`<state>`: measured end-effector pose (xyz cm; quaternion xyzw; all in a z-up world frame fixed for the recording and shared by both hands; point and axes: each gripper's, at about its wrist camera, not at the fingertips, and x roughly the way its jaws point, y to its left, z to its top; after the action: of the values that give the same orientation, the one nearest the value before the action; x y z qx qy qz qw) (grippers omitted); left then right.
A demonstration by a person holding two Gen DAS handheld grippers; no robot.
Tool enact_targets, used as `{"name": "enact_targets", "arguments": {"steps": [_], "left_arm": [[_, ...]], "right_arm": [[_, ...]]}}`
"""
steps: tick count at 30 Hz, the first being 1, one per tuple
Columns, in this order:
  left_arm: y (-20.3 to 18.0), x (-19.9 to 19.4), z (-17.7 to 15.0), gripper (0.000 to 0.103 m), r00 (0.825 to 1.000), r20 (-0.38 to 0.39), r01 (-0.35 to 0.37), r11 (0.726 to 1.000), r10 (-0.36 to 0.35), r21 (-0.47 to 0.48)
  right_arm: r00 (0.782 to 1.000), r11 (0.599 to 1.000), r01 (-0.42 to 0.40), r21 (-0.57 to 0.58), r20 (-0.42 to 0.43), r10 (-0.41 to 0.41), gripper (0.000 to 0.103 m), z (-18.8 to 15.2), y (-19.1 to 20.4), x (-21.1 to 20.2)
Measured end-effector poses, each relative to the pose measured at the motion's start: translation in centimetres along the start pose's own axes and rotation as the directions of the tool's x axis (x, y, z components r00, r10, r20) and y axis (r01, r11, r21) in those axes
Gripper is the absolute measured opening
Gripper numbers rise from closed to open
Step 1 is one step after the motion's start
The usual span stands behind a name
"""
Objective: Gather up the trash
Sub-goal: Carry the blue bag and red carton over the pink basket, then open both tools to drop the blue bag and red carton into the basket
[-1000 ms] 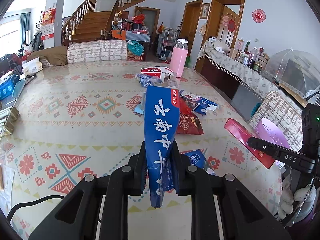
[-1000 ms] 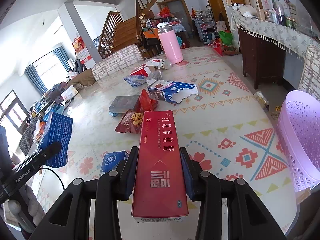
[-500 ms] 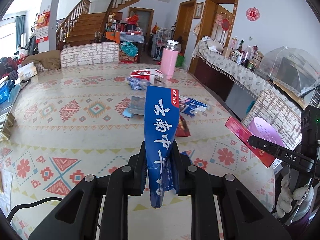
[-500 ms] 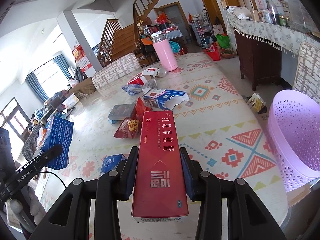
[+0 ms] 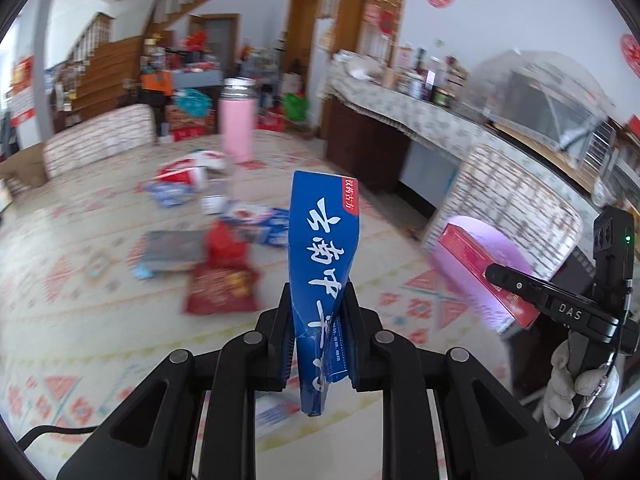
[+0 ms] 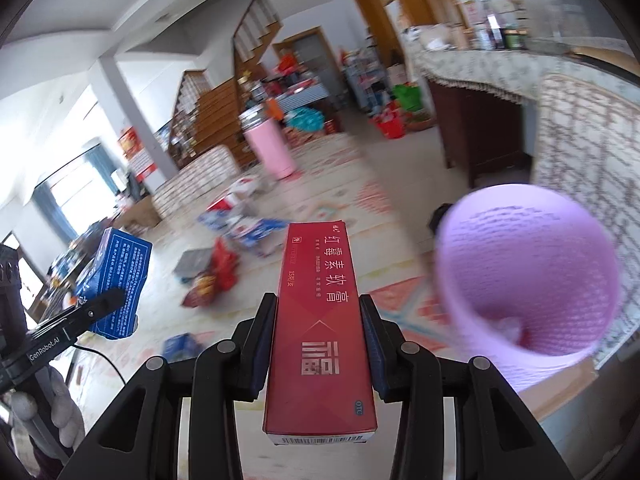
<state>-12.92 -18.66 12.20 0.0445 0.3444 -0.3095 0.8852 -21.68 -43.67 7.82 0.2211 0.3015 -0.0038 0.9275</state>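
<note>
The blue carton (image 5: 325, 256), crushed flat and light, sits pinched at its lower end in the fully closed left gripper (image 5: 318, 344). The stiff red box (image 6: 320, 332) is clamped mid-length by the right gripper (image 6: 318, 344), just beside the lilac basket (image 6: 472, 292) off the table's (image 6: 340, 184) near edge.

The lilac basket (image 6: 528, 276) stands off the table's (image 5: 100, 320) right edge with its mouth open and unblocked; only a small pale scrap lies at its bottom; a patterned chair back (image 6: 588, 136) rises directly behind it, and a dark sideboard (image 6: 476, 124) stands beyond that; the table's near right corner, between the grippers and the basket, is bare cloth; the middle of the table is cluttered with a red snack bag (image 5: 222, 284), a grey box (image 5: 172, 246) and blue cartons (image 5: 264, 226); a pink flask (image 5: 238, 120) stands upright near the far edge.
</note>
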Motion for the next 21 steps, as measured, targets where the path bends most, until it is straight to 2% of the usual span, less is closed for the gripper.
{"name": "enact_targets", "arguments": {"steps": [6,11,14,18,20,21], "left_arm": [[-5.7,5.4,3.3,0.020,0.992,-0.056,0.118,0.992,-0.115,0.053],[-10.9,11.3,5.8,0.020,0.965,-0.156,0.220,0.974,-0.209,0.060],[-13.5,14.1,6.6,0.020,0.943,-0.199,0.281,0.959,-0.268,0.041],[-16.3,16.5,6.8,0.021,0.929,-0.228,0.311,0.949,-0.293,0.049],[-17.3,17.4,6.6,0.031,0.928,-0.240,0.306,0.950,-0.284,0.060],[-17.5,17.4,6.6,0.044,0.930,-0.238,0.303,0.951,-0.281,0.060]], "right_arm": [[0.990,0.989,0.128,0.074,0.047,-0.132,0.043,1.6,-6.6,-2.4],[0.975,0.969,0.206,0.133,0.049,-0.214,0.043,2.7,-11.8,-2.9],[0.971,0.961,0.232,0.149,0.031,-0.239,0.043,3.1,-13.8,-2.6],[0.965,0.953,0.258,0.161,0.001,-0.262,0.043,3.3,-15.6,-1.5],[0.965,0.950,0.259,0.176,-0.011,-0.261,0.044,3.3,-16.5,-0.9],[0.965,0.948,0.261,0.183,-0.015,-0.263,0.044,3.3,-16.7,-0.6]]}}
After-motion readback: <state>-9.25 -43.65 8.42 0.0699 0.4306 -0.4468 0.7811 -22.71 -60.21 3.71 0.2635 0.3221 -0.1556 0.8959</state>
